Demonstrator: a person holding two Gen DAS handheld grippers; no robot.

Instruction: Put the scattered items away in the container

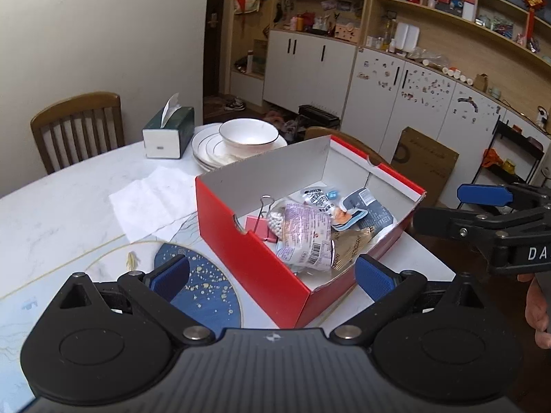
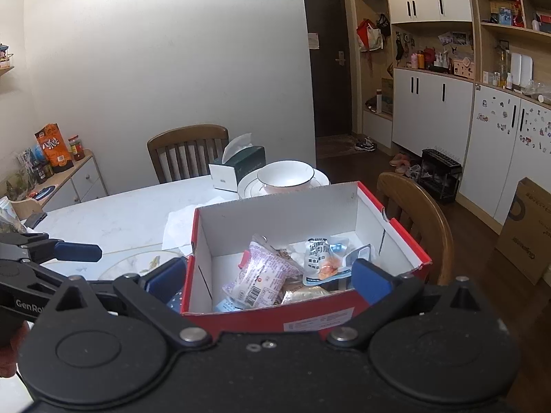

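Red box [image 1: 255, 254] at table [image 1: 69, 199] edge, packets inside; left gripper [image 1: 272, 275] wide, empty; right gripper [image 2: 270, 280] wide, empty.

The box [image 1: 255, 258] stands on the table [image 1: 69, 199] and holds the snack packets [image 1: 303, 234]. Behind it are the plates [image 1: 206, 151], with the bowl [image 1: 248, 134] on them, and the tissue box [image 1: 168, 134] to their left.

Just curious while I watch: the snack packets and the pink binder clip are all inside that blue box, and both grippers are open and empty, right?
Nearly. The box is red outside and white inside, not blue; the left wrist view shows it plainly. The rest holds: the snack packets and pink binder clip lie inside it, and the left gripper and right gripper are open and empty.
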